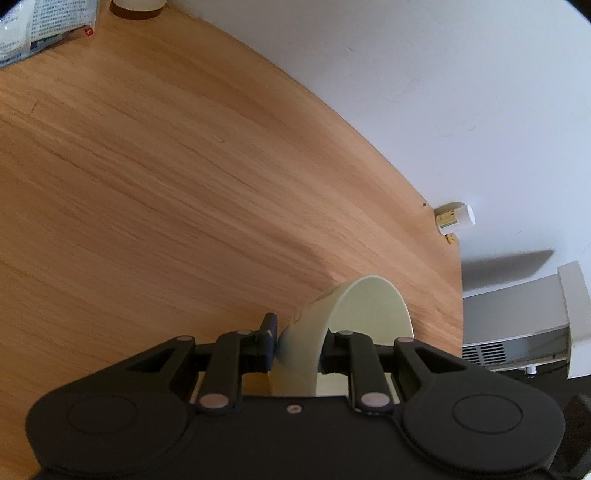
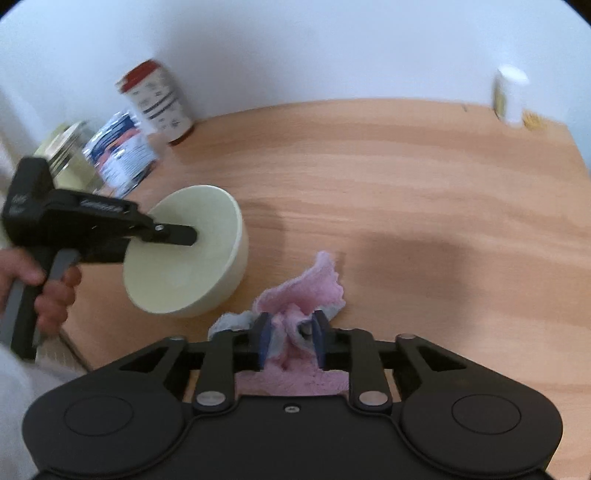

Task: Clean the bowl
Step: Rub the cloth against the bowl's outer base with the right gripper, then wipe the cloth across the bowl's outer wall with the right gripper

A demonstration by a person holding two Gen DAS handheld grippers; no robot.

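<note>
Bowl (image 2: 192,254), pale cream, plain, smooth inside, tipped on its side with the opening facing the right wrist camera. It sits near the left front part of the worktop (image 2: 406,177); whether its lower wall touches the wood cannot be told. Left hand-held gripper (image 1: 301,341) clamps the bowl (image 1: 365,314) wall, one finger inside and one outside, rim standing on edge in the left wrist view. From the right wrist view the left hand-held gripper (image 2: 181,236) reaches into the bowl, a hand (image 2: 51,291) on its grip.

Right hand-held gripper (image 2: 290,334) clenched on a pink cloth (image 2: 303,291) with pale blue parts, bunched between the blue pads, just right of the bowl and apart from it.

Worktop is light wood, grain visible, set against a plain white wall (image 2: 314,48). Back left: a red-lidded canister (image 2: 159,103), a blue-and-white printed pack (image 2: 122,151), a glass jar (image 2: 66,151), all blurred. Back right corner: a small white bottle (image 2: 511,96). In the left wrist view the bottle (image 1: 456,218) stands at the worktop (image 1: 166,166) edge, a white appliance (image 1: 524,321) beyond it, printed pack (image 1: 44,26) at the far corner.
</note>
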